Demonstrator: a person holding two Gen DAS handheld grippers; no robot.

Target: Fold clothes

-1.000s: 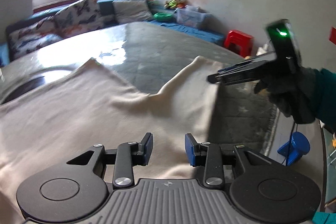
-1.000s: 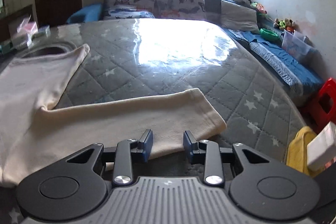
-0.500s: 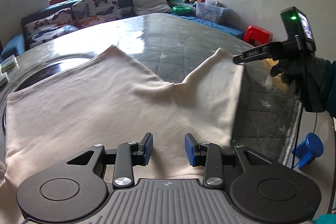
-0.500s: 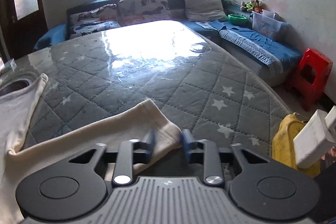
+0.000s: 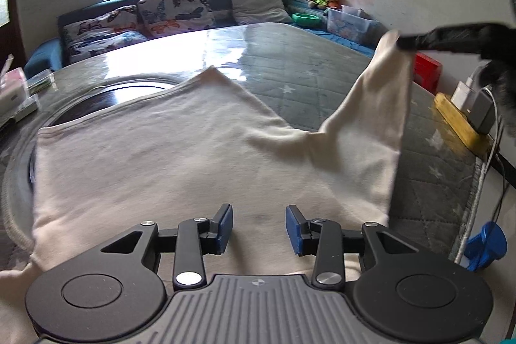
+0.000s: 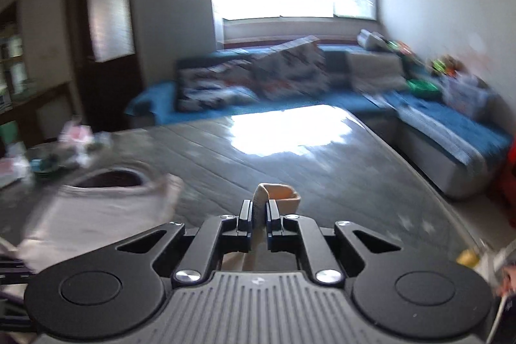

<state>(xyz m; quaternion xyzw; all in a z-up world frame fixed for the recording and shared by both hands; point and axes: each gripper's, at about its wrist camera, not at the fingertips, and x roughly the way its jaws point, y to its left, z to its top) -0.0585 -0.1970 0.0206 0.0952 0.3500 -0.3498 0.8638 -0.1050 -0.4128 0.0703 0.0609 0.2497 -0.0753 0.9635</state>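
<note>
Quilted table [image 5: 322, 79], cream garment [image 5: 161, 157] spread flat.
Right gripper [image 6: 258, 210] raised, clamped on its sleeve [image 5: 383, 86]; left gripper [image 5: 259, 228] hovers tilted down, jaws parted, empty.

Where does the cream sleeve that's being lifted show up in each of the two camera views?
Left wrist view: the sleeve rises at upper right, its tip pinched by the right gripper.
Right wrist view: only the sleeve's cuff shows, at centre, between the shut fingers.
Shared landmark: the butterfly cushion under the window.
</note>
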